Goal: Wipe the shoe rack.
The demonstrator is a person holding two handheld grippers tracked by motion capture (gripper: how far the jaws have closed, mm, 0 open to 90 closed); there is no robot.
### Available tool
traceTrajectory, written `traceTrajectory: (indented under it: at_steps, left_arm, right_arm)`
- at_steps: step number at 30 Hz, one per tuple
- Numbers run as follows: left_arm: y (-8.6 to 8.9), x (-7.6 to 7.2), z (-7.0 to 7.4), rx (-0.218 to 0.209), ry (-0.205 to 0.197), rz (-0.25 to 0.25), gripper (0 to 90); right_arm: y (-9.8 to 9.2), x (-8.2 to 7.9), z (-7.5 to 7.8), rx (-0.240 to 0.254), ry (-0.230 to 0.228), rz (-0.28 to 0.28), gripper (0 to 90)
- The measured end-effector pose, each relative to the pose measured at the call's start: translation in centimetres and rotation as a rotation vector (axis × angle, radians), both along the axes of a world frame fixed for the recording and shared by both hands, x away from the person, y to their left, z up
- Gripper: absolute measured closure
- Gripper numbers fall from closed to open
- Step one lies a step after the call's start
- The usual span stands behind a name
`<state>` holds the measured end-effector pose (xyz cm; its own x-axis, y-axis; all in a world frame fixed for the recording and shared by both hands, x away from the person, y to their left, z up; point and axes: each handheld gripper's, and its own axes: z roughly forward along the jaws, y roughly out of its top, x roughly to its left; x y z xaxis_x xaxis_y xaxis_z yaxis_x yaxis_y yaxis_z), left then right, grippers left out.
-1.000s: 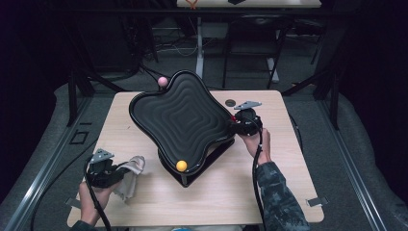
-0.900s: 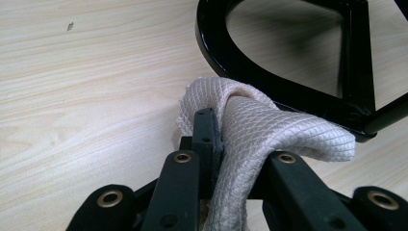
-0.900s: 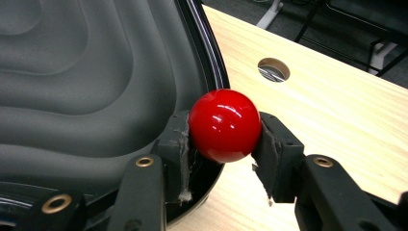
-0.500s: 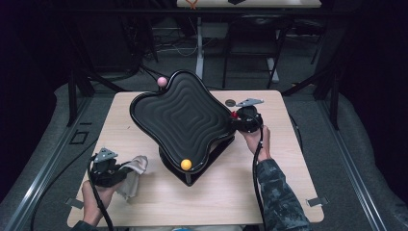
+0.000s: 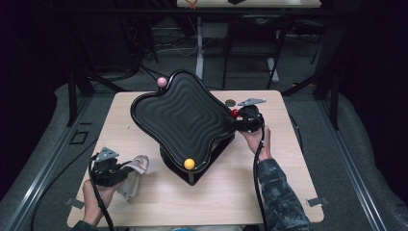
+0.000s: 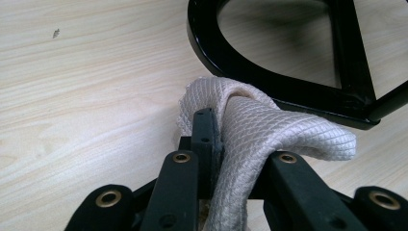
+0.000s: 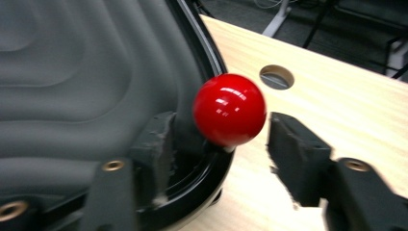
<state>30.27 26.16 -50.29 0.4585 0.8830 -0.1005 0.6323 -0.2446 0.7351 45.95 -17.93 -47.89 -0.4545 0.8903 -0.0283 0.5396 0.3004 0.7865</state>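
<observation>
Red ball (image 7: 229, 109) sat at the right edge of the black wavy tray (image 5: 180, 115), fixed to the tray's rim, and in the right gripper view it stood between the 2 jaws of the right gripper (image 7: 219, 139). Those jaws had just been opening: the ball was between them, but a clear gap showed between it and the right-hand jaw, so the pads were not pressing on it. In the high view the right gripper (image 5: 240, 120) lay at the tray's right edge, beside the red ball (image 5: 235, 113), with the person's right hand (image 5: 257, 139) behind it. The tray was tilted on its black frame (image 6: 288, 91) on the wooden table (image 5: 298, 178); a pink ball (image 5: 162, 82) marked its far corner and a yellow ball (image 5: 189, 163) its near corner. A round hole (image 7: 276, 77) in the tabletop lay just beyond the red ball. At the near left of the table, the left gripper (image 5: 126, 167) held a pale cloth (image 5: 137, 168), well apart from the tray's right edge. In the left gripper view its jaws were clamped nearly together on the cloth (image 6: 269, 130), whose fold bulged over the right-hand jaw and lay just beside the frame's black rail.
</observation>
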Motion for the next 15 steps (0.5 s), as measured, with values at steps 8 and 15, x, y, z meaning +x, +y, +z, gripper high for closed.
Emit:
traceTrajectory:
  at_steps: [8, 15]
  left_arm:
    - [0.3, 0.0, 0.1, -0.003, 0.001, 0.002, 79.1]
    - [0.5, 0.3, 0.1, -0.01, 0.001, 0.016, 78.9]
  right_arm:
    - [0.7, -2.7, 1.1, 0.03, 0.03, 0.063, 11.6]
    - [3.0, -5.2, 1.3, 0.051, 0.061, 0.145, 0.0]
